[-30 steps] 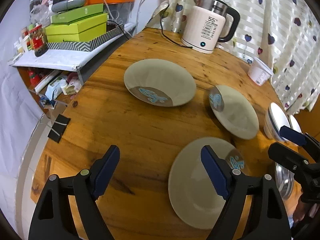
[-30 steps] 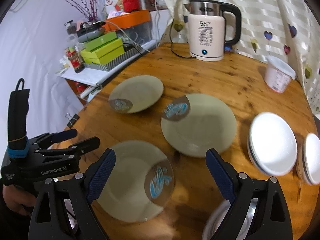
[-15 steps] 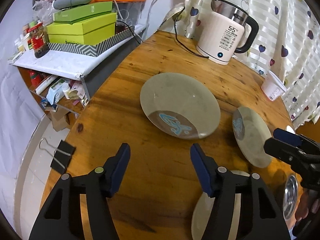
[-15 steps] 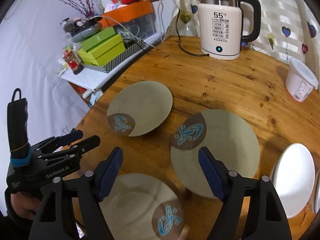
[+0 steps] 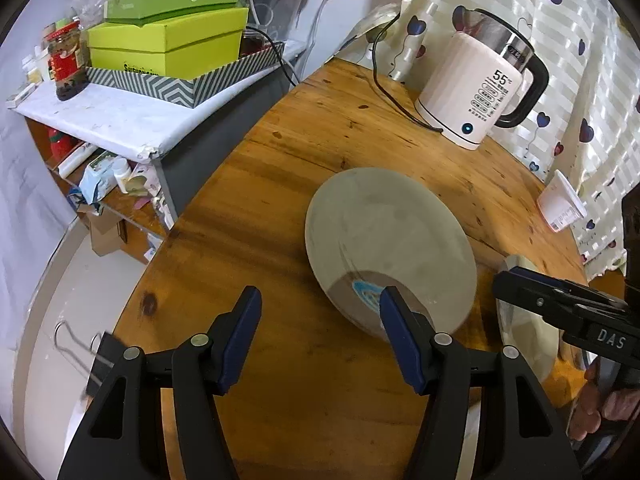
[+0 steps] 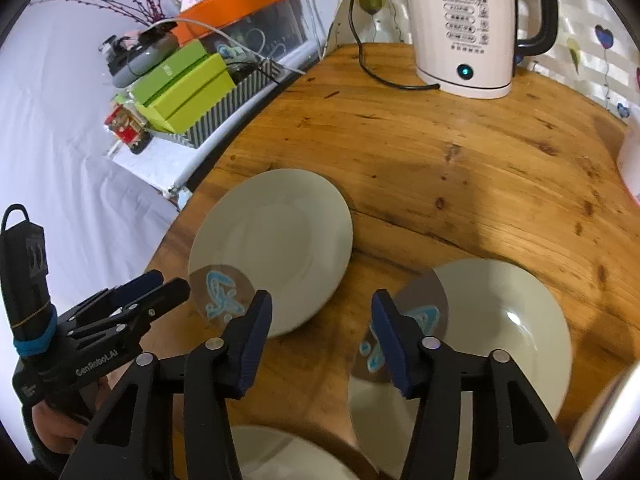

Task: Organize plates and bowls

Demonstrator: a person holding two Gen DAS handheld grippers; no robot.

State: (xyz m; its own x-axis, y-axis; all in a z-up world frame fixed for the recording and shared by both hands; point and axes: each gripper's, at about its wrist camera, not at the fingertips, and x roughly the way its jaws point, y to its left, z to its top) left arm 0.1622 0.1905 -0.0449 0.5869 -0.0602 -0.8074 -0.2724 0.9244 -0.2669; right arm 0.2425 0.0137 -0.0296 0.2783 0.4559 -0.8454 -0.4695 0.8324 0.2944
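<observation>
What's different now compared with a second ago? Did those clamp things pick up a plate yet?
Not yet. Both have moved forward toward the far plates, jaws closing: the left gripper at the far-left plate, the right gripper at the middle plate. Neither grips anything. Plates, kettle and table stayed put.

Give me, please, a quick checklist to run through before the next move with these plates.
1. Left claw free: ok; jaws closing, plate rim beside one finger, unpinched.
2. Right claw free: ok; jaws closing, only table between.
3. Plates bare on top: ok.
4. Kettle cord off plates: ok.
5. Claw height matches rim: cannot tell.
</observation>
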